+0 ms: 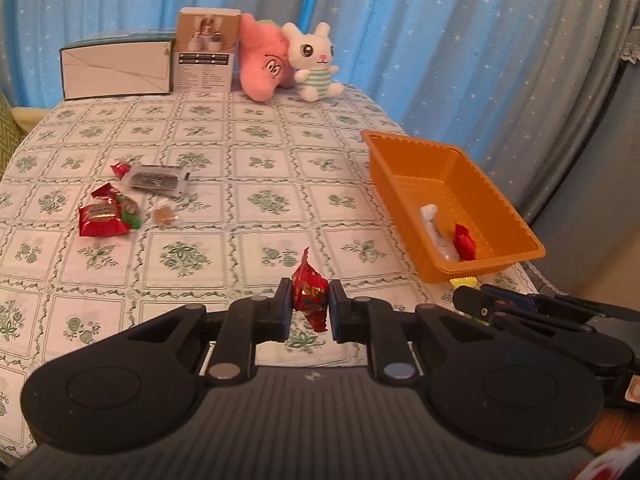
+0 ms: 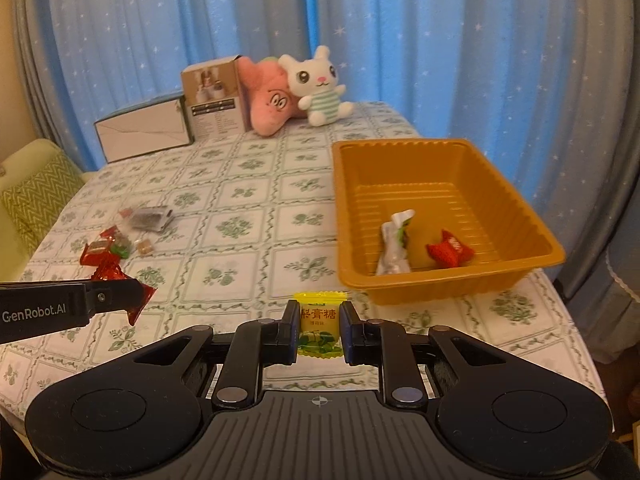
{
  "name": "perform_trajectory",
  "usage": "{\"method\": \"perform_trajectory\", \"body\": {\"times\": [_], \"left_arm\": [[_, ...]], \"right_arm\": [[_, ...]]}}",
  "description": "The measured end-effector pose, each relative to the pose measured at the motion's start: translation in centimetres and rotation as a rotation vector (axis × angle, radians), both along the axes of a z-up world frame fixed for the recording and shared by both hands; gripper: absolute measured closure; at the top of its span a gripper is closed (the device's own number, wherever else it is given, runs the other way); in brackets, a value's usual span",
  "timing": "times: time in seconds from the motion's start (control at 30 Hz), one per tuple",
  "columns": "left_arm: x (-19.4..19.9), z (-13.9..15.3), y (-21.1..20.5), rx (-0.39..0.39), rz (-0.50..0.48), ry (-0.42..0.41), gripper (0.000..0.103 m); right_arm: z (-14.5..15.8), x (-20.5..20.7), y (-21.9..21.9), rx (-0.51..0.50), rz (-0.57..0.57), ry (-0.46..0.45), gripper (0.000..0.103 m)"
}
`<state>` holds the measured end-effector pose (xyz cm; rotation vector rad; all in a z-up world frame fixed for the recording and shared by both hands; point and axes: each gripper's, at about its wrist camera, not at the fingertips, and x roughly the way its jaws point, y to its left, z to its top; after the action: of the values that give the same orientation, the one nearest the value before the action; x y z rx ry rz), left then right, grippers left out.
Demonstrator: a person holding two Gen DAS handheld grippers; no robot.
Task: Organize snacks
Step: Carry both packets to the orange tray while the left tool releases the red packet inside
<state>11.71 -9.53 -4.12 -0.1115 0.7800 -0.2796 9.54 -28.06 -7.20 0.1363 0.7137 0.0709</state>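
Each hand-held gripper is closed on a snack for carrying: left hand-held gripper [image 1: 309, 307] pinches a red candy [image 1: 310, 296]; right hand-held gripper [image 2: 319, 330] clamps a yellow candy [image 2: 319, 322]; both look bound for the orange tray [image 2: 448, 284] on the surface [image 2: 248, 200].

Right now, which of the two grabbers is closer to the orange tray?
The right gripper, holding a yellow candy, is just short of the orange tray. The left gripper, holding a red candy, is farther off to the tray's left.

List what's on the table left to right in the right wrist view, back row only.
white box → brown carton → pink plush → white bunny plush, all at the far edge of the table in front of the blue curtain.
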Motion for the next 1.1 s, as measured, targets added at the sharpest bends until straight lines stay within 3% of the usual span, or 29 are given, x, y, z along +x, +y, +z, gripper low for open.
{"method": "perform_trajectory", "body": {"times": [0.67, 1.1], "left_arm": [[-0.2, 1.3, -4.8, 0.012, -0.105, -0.026, 0.087], [2.7, 1.9, -9.2, 0.002, -0.185, -0.037, 0.087]], "right_arm": [[1.0, -1.7, -3.9, 0.013, -0.082, -0.022, 0.082], [2.4, 0.3, -8.1, 0.024, -0.136, -0.043, 0.082]]}}
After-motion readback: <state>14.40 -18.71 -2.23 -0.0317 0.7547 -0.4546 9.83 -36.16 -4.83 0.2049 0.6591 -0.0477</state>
